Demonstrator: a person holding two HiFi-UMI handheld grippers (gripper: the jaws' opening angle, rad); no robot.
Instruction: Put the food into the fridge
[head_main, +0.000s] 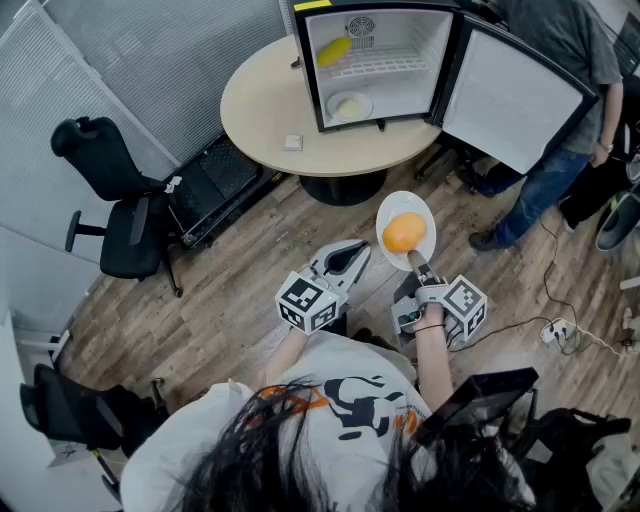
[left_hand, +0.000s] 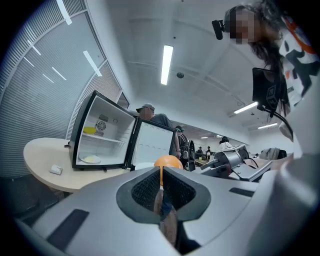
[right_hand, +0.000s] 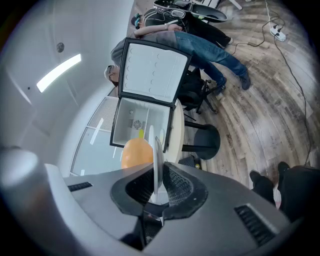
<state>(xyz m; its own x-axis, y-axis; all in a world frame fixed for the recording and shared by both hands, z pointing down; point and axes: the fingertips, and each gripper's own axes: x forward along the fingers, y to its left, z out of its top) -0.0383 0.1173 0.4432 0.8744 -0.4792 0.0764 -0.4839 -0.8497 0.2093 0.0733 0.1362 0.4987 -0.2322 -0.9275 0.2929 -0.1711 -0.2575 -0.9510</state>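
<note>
My right gripper (head_main: 418, 266) is shut on the rim of a white plate (head_main: 426, 214), which carries an orange (head_main: 404, 232) above the wooden floor. In the right gripper view the plate (right_hand: 158, 159) stands edge-on between the pads, with the orange (right_hand: 136, 152) on its left. My left gripper (head_main: 347, 262) hovers beside it, shut and holding nothing (left_hand: 161, 188). A small black fridge (head_main: 307, 72) stands on the round table with its door (head_main: 510, 100) swung open. It holds a yellow item (head_main: 334, 50) on the shelf and a small plate (head_main: 350, 105) on the bottom.
The round beige table (head_main: 260, 110) also bears a small white object (head_main: 292, 143). A person (head_main: 560, 110) stands by the open door. A black office chair (head_main: 110, 200) is at the left, a black crate (head_main: 215, 185) under the table, and cables with a power strip (head_main: 555, 330) at the right.
</note>
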